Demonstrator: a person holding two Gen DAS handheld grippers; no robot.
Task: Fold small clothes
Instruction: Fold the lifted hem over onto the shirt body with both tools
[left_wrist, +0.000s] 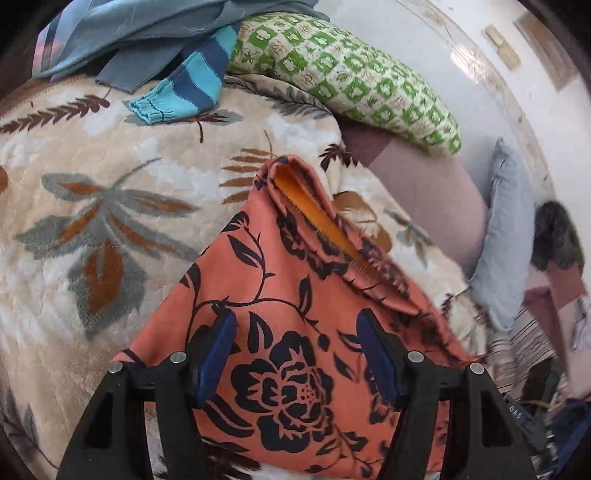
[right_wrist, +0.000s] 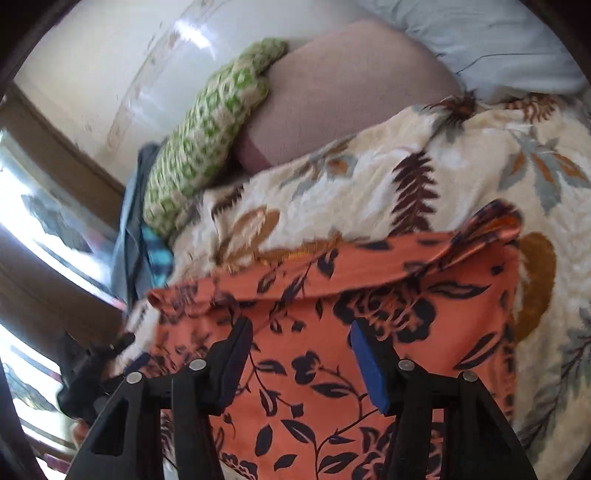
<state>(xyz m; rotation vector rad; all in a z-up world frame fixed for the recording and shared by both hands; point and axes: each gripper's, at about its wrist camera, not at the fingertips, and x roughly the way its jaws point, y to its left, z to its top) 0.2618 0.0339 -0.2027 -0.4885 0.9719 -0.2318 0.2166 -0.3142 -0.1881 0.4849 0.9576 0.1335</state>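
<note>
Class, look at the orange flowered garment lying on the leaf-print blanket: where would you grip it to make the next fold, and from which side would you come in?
Probably the rolled hem at the far end of the orange garment, where the lining shows. That edge stands up off the blanket, giving the fingers something to pinch. Come from the near side, reaching forward over the flat cloth with the left gripper open, then close across the raised edge.

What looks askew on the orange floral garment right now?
The orange floral garment is not folded flat: its far corner is rolled over, showing the plain orange lining. In the right wrist view its top edge lies as an uneven, slanted flap. Both grippers' jaws stand open above it.
</note>
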